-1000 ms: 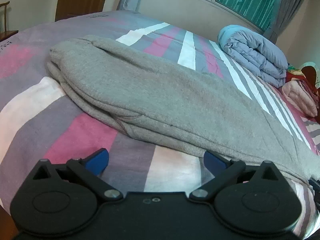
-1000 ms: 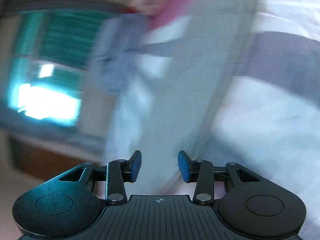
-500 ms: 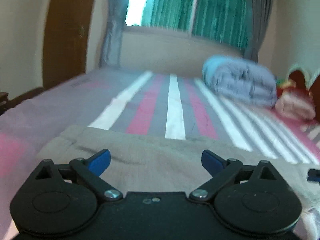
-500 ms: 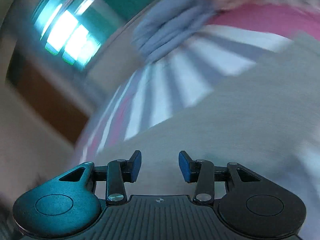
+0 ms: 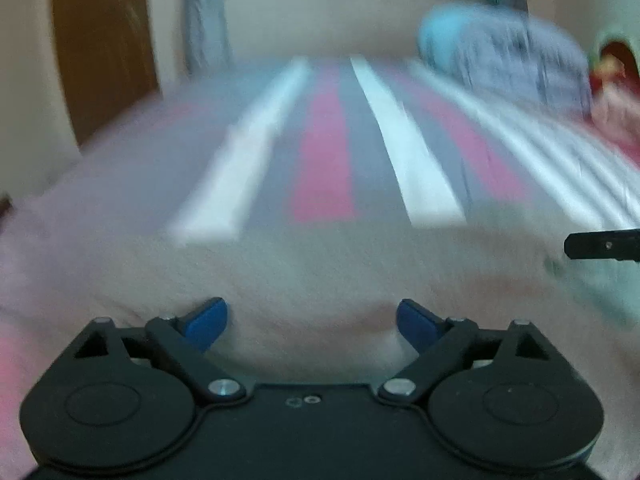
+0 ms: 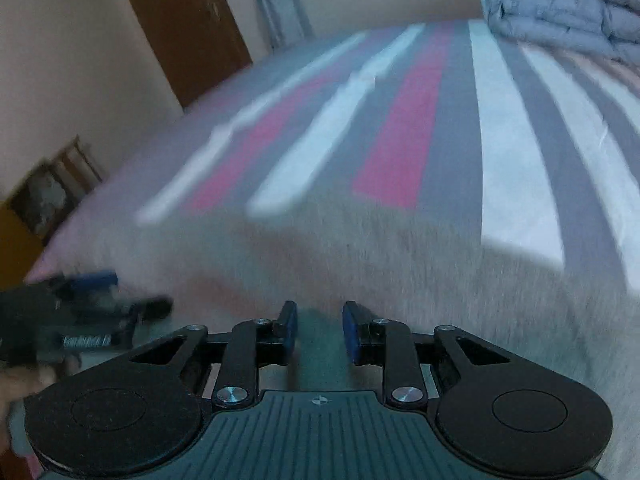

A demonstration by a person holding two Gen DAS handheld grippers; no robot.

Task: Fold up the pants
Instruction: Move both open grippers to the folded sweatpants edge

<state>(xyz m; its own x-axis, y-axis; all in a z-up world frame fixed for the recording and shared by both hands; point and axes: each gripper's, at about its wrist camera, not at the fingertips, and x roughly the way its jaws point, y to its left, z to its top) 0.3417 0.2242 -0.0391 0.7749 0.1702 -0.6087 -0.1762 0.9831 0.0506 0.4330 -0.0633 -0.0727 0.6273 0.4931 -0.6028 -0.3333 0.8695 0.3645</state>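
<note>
grey quilt rolled on striped bed beyond pants.

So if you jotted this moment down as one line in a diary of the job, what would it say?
task: fold pants | pants: grey, flat on striped bed | left gripper: open, empty | right gripper: narrow gap, empty, just been closing

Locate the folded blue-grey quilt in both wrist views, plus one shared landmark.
Left wrist: folded quilt upper right, blurred, at the bed's far end.
Right wrist: folded quilt top right corner, sharper.
Shared landmark: brown wooden door, upper left in both.
</note>
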